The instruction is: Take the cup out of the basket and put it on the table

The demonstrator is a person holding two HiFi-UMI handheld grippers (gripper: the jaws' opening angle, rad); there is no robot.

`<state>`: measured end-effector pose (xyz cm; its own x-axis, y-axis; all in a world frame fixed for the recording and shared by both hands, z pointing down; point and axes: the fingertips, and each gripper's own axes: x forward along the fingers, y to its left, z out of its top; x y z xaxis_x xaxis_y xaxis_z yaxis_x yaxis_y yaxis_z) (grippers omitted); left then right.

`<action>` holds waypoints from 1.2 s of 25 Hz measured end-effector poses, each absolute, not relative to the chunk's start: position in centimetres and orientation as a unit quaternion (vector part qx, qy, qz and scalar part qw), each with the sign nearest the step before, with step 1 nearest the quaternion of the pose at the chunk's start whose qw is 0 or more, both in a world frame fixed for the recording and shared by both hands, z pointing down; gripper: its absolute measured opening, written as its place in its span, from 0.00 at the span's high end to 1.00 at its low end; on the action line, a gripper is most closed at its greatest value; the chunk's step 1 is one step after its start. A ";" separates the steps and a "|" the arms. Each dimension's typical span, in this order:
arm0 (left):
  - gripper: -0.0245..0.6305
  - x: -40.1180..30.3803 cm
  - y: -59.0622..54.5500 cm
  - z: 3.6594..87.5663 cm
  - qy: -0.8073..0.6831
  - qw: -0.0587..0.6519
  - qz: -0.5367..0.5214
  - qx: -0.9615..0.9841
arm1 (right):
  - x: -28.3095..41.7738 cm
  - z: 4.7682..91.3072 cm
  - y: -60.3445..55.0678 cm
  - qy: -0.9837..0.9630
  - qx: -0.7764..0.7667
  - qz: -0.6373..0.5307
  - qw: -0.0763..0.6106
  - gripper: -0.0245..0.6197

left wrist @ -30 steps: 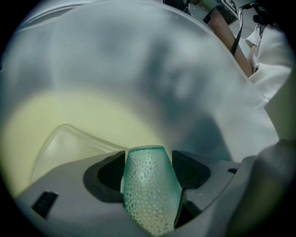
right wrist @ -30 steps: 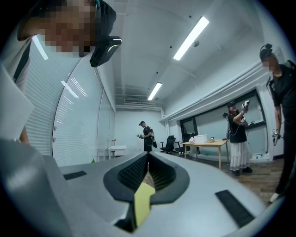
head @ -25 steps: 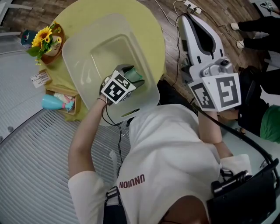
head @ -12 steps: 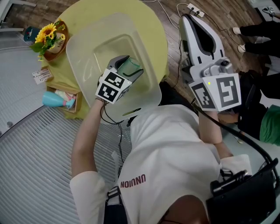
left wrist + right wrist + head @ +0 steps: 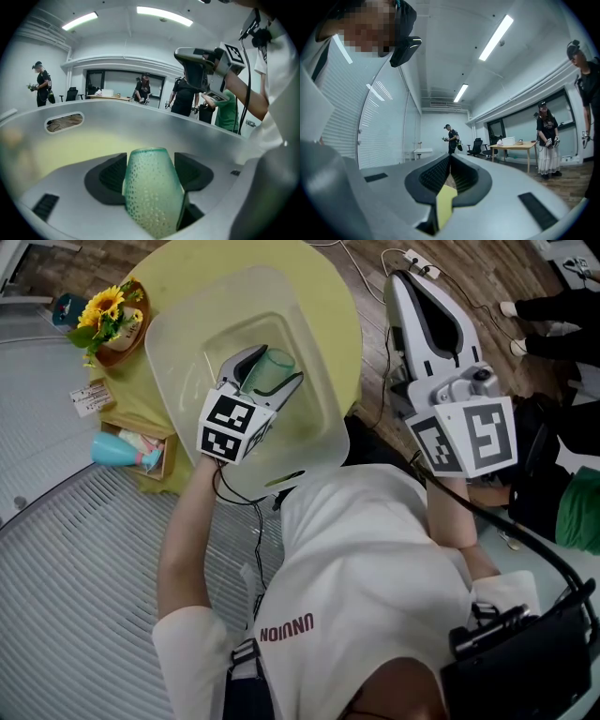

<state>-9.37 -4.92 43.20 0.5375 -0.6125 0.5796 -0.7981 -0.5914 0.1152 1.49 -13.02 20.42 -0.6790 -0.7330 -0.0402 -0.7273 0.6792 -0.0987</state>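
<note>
Head view: left claw (image 5: 274,368) pinches cup (image 5: 151,192) inside basket (image 5: 161,334) rim; right claw (image 5: 450,164) pressed together.

We see a green cup (image 5: 151,197) with tiny pale dots all over it. The basket (image 5: 173,343) is cloudy white and see-through. The table (image 5: 333,296) is yellow-green. The left gripper (image 5: 267,373) is light grey with black pads, and its cube (image 5: 230,427) has black and white squares. The right gripper (image 5: 450,164) is grey and black too. The sunflower (image 5: 105,308) is yellow. The shirt (image 5: 366,559) is white with dark red letters.
</note>
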 end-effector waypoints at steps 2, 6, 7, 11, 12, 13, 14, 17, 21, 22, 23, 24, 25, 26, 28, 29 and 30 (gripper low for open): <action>0.46 -9.6 -5.2 42.3 -0.422 0.179 0.235 0.857 | 1.4 20.4 -13.0 0.916 -0.397 -0.037 0.038 0.93; 0.46 -9.8 -5.8 40.5 -0.441 0.163 0.205 0.859 | 1.1 20.5 -13.0 0.917 -0.394 -0.038 0.037 0.93; 0.46 -9.9 -5.9 40.1 -0.444 0.159 0.198 0.859 | 1.1 20.5 -13.0 0.918 -0.394 -0.039 0.036 0.93; 0.46 -10.0 -6.3 38.7 -0.458 0.145 0.177 0.859 | 0.9 20.6 -12.8 0.919 -0.392 -0.039 0.035 0.93; 0.46 -10.0 -6.4 38.4 -0.461 0.142 0.172 0.859 | 0.9 20.6 -12.8 0.919 -0.391 -0.039 0.035 0.93; 0.46 -10.1 -6.4 38.0 -0.464 0.138 0.168 0.859 | 0.8 20.6 -12.8 0.919 -0.390 -0.039 0.035 0.93; 0.46 -10.2 -6.5 37.7 -0.467 0.135 0.162 0.858 | 0.8 20.7 -12.8 0.920 -0.389 -0.039 0.035 0.93; 0.46 -10.5 -6.7 36.8 -0.478 0.130 0.145 0.857 | 0.6 20.8 -12.8 0.920 -0.388 -0.039 0.032 0.93; 0.46 -10.8 -6.9 35.4 -0.492 0.120 0.121 0.854 | 0.4 20.7 -12.8 0.921 -0.387 -0.036 0.031 0.93; 0.46 -10.9 -6.9 35.0 -0.496 0.117 0.114 0.853 | 0.4 20.7 -12.8 0.921 -0.387 -0.036 0.031 0.93; 0.46 -11.0 -7.0 34.6 -0.499 0.115 0.108 0.852 | 0.3 20.7 -12.8 0.921 -0.386 -0.036 0.030 0.93; 0.46 -11.1 -7.0 34.3 -0.502 0.113 0.103 0.851 | 0.3 20.7 -12.8 0.921 -0.386 -0.036 0.030 0.93; 0.46 -11.1 -7.0 34.0 -0.505 0.111 0.098 0.851 | 0.3 20.7 -12.8 0.922 -0.385 -0.035 0.029 0.93; 0.46 -11.2 -7.0 33.7 -0.507 0.109 0.094 0.850 | 0.3 20.7 -12.8 0.922 -0.385 -0.035 0.029 0.93; 0.46 -11.3 -7.0 33.3 -0.512 0.107 0.086 0.848 | 0.2 20.7 -12.8 0.922 -0.384 -0.034 0.029 0.93; 0.46 -11.3 -7.0 33.2 -0.514 0.106 0.082 0.847 | 0.1 20.7 -12.8 0.922 -0.384 -0.034 0.028 0.93; 0.46 -11.4 -7.0 33.0 -0.516 0.105 0.078 0.847 | 0.1 20.7 -12.8 0.923 -0.383 -0.034 0.027 0.93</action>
